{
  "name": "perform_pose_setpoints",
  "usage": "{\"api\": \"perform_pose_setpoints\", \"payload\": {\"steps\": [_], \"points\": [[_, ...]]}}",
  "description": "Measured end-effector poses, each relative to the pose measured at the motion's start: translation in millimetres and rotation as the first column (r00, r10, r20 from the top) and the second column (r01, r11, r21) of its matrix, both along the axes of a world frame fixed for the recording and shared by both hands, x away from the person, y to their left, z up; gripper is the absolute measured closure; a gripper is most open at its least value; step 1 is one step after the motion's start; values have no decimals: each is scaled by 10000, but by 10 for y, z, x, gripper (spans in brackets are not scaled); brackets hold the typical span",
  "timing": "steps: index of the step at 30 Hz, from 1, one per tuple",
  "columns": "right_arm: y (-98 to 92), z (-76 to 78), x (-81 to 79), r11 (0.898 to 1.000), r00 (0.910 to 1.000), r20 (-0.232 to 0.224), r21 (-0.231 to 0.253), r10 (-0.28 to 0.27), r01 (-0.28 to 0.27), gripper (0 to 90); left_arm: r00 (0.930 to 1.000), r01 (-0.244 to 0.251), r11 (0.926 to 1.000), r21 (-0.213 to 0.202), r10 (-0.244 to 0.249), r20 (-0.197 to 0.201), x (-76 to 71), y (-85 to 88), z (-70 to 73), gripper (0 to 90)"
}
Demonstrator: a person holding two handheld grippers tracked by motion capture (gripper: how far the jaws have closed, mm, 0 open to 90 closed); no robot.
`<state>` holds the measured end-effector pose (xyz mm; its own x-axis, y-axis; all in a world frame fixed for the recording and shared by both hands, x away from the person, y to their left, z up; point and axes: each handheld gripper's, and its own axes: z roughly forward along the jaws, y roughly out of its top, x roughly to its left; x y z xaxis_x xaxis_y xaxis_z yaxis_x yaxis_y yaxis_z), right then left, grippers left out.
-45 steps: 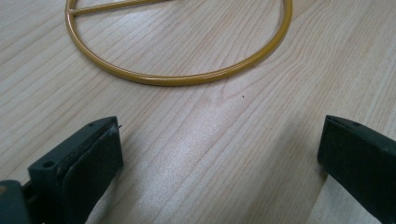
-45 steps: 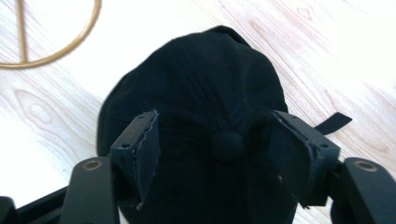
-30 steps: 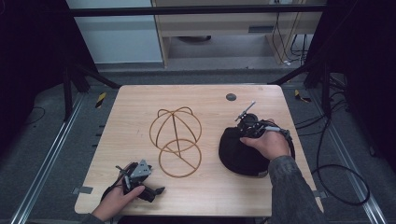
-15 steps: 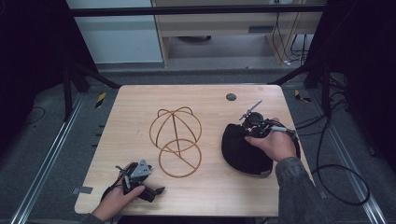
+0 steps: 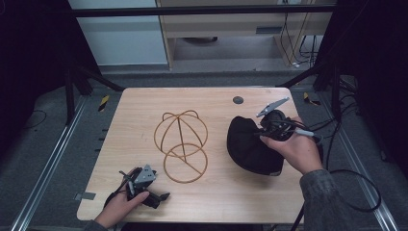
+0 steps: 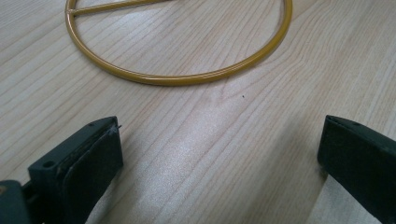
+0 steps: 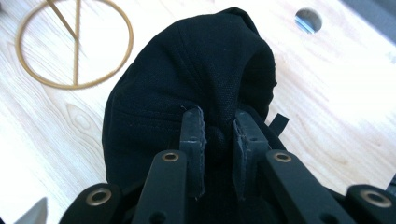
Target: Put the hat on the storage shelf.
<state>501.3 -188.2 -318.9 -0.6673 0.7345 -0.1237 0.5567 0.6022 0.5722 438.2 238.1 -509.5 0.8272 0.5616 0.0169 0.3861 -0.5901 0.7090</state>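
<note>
Black cloth is pinched in the right tongs (image 7: 219, 140). It is a black cap (image 5: 250, 144), soft and floppy, and the two pads have squeezed a fold of it tight. The jaws have just been closing, and the cloth sits between them. The cap hangs a bit from the grip, with its low edge near the counter (image 5: 144, 110), on the right side of it.

The thing that matters most is the gold wire stand (image 5: 182, 144). It lies to the left of the cap, near it but not touching. It has a flat ring (image 5: 185, 162) that rests on the wood and thin curved bars (image 5: 180, 129) that rise like a round cage, shaped like a head. The ring sits on the side close to the person and the cage leans away toward the far edge, so the stand's long line runs near to far. I think the cap should go over that cage, so the right hand (image 5: 293, 149) has to carry it left across the counter.

The left tongs (image 5: 144, 185) rest low at the near left corner. Their jaws stand wide apart with nothing in them. They sit just beside the ring, closer to the stand than the right tongs are, so they could hold it steady.

The cap is dark all over, with stitched seams and a small strap (image 7: 279, 122) poking out.
</note>
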Motion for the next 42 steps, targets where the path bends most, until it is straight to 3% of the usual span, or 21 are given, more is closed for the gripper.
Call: {"api": "perform_pose_setpoints", "payload": {"steps": [14,28,42], "points": [[-12,293,-119,9974,9951,982,703,93,-162,768,10000,-3,10000,-3,3,0,0,0,0,0],[90,475,-194,9934,9892,1426,1039,326,-478,768,10000,-5,10000,0,5,-2,0,0,0,0],[238,739,-323,9866,9742,2183,1367,572,-886,767,10000,-5,10000,0,5,-5,0,0,0,0]]}}
